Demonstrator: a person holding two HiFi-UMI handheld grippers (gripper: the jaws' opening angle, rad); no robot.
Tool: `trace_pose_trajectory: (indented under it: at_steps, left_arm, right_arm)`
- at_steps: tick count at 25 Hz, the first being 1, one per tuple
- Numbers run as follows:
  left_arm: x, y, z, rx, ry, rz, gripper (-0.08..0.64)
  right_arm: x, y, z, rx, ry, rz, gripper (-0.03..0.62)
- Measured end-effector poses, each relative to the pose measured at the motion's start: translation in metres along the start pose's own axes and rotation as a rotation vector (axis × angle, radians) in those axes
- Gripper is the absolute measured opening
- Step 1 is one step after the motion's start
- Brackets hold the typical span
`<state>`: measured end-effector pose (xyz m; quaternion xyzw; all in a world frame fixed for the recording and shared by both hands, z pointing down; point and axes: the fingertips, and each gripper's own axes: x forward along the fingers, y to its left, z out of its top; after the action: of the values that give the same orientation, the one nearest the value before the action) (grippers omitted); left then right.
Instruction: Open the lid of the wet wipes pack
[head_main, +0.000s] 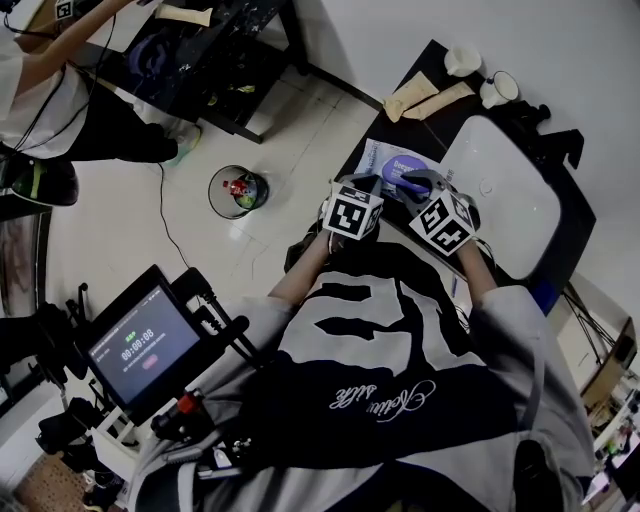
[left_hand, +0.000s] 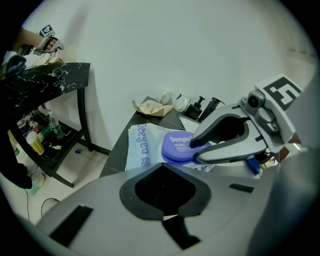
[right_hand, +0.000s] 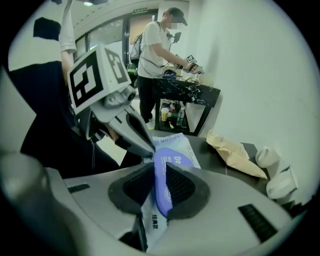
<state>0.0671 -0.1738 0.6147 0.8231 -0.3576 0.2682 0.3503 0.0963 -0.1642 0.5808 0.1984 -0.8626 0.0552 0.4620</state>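
The wet wipes pack, white with a round purple lid, lies on the black table. My right gripper is shut on the lid's edge, which stands edge-on between its ribbed pads. Close on the left, my left gripper has its jaws shut at the pack's near edge, apparently pinching the wrapper. That edge is hidden behind the jaws in the left gripper view.
A white basin lies right of the pack. Brown paper bags and white cups sit at the table's far end. A waste bin stands on the floor. Another person works at a second black table.
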Motion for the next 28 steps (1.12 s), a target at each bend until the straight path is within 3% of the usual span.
trace_pose_trajectory:
  at_steps: [8, 17, 23, 25, 28]
  left_arm:
    - [-0.001, 0.001, 0.001, 0.023, -0.003, 0.006, -0.002]
    - [-0.001, 0.005, 0.001, 0.000, -0.005, -0.004, -0.002]
    - [0.001, 0.006, 0.001, -0.005, -0.003, -0.005, -0.002]
    - [0.002, 0.007, 0.001, -0.003, -0.003, -0.003, -0.002]
    - [0.002, 0.008, 0.001, 0.000, -0.004, -0.001, -0.002]
  right_arm:
    - [-0.015, -0.010, 0.017, 0.100, -0.090, 0.011, 0.066]
    - [-0.031, -0.071, 0.048, 0.193, -0.224, -0.118, 0.044]
    - [-0.019, -0.116, 0.040, 0.290, -0.230, -0.181, 0.041]
    - [-0.012, -0.130, 0.034, 0.318, -0.213, -0.206, 0.000]
    - [0.002, -0.145, 0.022, 0.349, -0.177, -0.235, 0.000]
